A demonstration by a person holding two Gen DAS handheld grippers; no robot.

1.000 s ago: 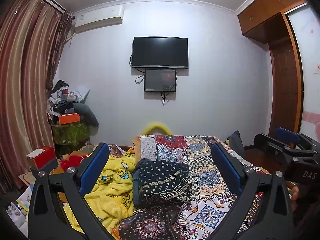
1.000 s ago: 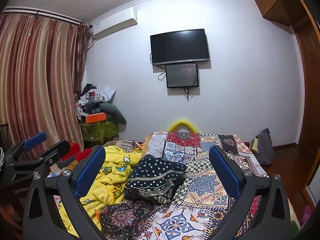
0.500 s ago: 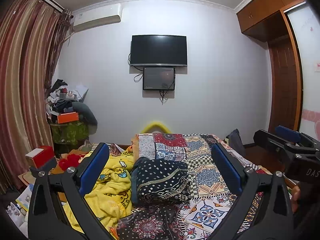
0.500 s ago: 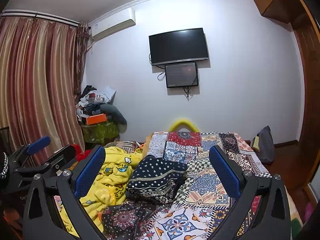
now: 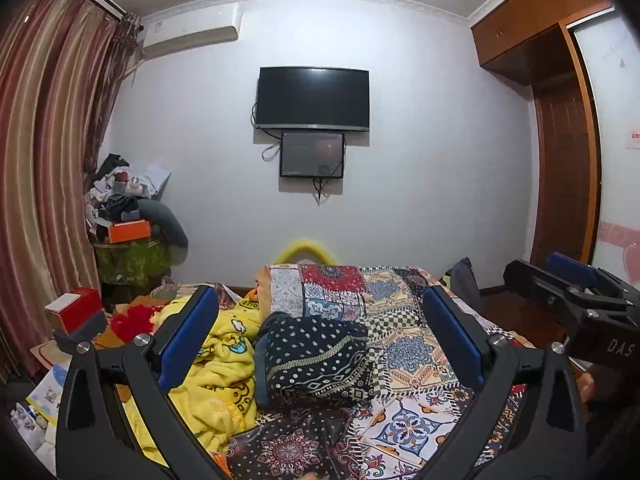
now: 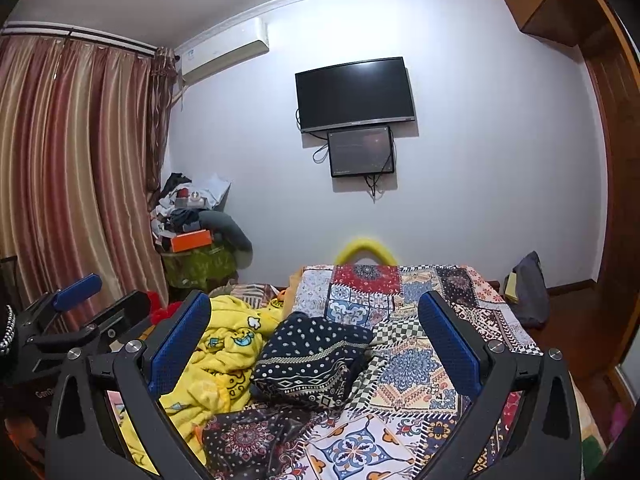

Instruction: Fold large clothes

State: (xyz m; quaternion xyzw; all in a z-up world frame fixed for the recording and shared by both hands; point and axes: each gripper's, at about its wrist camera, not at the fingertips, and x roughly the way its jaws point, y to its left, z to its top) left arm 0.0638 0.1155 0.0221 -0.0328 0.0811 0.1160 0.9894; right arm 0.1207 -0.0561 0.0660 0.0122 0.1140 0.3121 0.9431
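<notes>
A dark blue dotted garment (image 5: 316,358) lies folded in a bundle on the bed's patchwork cover (image 5: 404,320); it also shows in the right wrist view (image 6: 316,358). A crumpled yellow cartoon-print garment (image 5: 216,372) lies to its left, also in the right wrist view (image 6: 220,356). My left gripper (image 5: 320,340) is open and empty, held above the bed in front of the bundle. My right gripper (image 6: 316,344) is open and empty, level with it. Each gripper shows at the edge of the other's view: the right one (image 5: 576,292), the left one (image 6: 76,312).
A wall TV (image 5: 312,98) with a smaller screen (image 5: 312,155) hangs ahead. A cluttered stand with an orange box (image 5: 128,232) is by the curtains (image 5: 48,180) at left. A wooden wardrobe and door (image 5: 560,160) are at right. A dark bag (image 6: 528,292) sits on the floor.
Both grippers have tilted up slightly; the bed and garments sit a little lower in the views. Both stay open and empty.
</notes>
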